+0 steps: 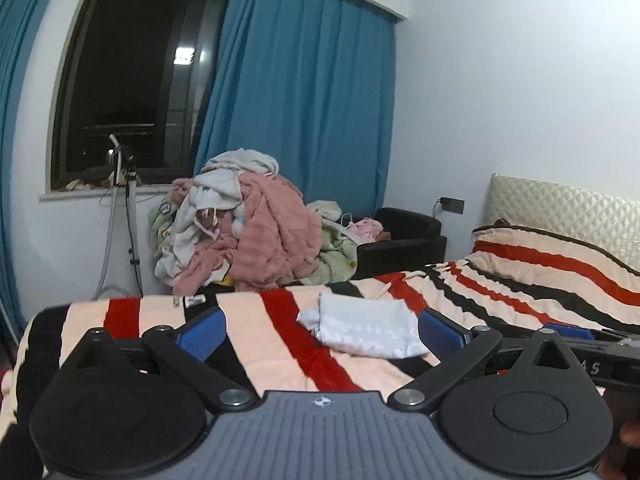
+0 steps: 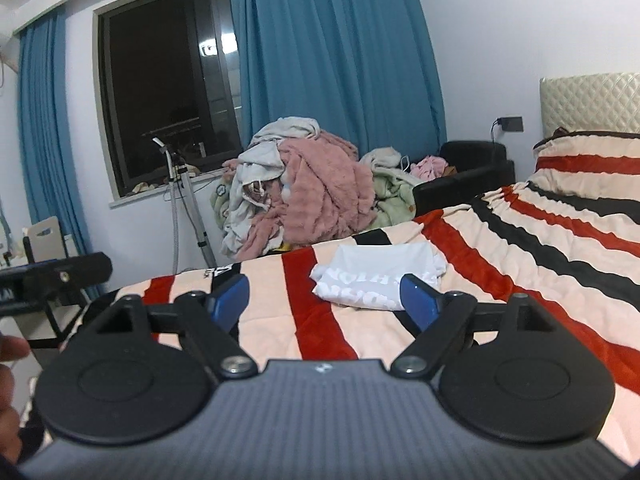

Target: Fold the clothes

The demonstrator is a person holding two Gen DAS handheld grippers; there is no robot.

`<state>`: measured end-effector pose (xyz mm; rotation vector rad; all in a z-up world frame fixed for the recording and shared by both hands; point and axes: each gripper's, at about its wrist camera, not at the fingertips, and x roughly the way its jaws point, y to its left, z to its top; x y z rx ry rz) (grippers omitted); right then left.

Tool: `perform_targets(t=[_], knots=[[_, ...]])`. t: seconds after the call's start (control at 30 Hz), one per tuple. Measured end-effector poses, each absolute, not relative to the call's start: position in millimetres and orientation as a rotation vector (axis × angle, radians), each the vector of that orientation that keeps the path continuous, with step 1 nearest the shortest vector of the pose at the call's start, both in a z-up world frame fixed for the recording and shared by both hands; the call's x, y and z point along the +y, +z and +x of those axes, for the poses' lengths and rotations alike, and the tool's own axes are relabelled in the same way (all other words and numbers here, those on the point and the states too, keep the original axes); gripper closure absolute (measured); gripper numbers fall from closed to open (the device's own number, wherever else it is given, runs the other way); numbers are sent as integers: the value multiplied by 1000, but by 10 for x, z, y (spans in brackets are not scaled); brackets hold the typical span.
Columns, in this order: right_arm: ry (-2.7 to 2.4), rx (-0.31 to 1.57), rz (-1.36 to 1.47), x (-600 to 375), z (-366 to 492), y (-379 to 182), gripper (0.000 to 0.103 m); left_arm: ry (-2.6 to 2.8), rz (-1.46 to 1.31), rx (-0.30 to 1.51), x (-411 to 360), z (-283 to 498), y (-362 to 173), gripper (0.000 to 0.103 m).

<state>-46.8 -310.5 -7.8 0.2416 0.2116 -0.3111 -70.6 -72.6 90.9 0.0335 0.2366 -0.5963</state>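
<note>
Nearest: left gripper w/ jaws spread wide, nothing btwn the blue pads; right gripper likewise released, nothing held. Both hang above the near part of the bed, pointed across it, slightly down. In the left view the right gripper's tip shows at the right edge, so the two sit side by side. A hand is partly visible at the left edge of the right view. Next out: white t-shirt w/ pale lettering lies on the striped blanket, bunched into a rough rectangle, edges uneven, a lump at its left side. It is ahead of both grippers, touched by neither. Far: large heap of clothes against the wall below the window, beside the blue curtain; black seat right of it, headboard beyond. Judgement: step in hand is the gap btwn grips, hands free, shirt either part-folded or just set down; cannot tell which. Next move, prob.: bring both grippers fwd and down to the shirt's edges, pinch one layer each, then flatten or fold over. Needs low approach so the pads catch cloth, not blanket.
</note>
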Motion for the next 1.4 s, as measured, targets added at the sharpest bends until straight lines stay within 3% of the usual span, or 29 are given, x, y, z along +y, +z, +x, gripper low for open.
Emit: perform_targets(t=[0.27,0.57,1.4], knots=[[-361,239,169,-2948,-285,-566,19,-570,41,232,-684,-596,467,0],[-393,230,162,-2924,-253,-691,19,-533,10,276,-582,-429,231,0],[-413,259,168,-2883,-243,-724,19,-526,43,283,-665,-454,215,0]])
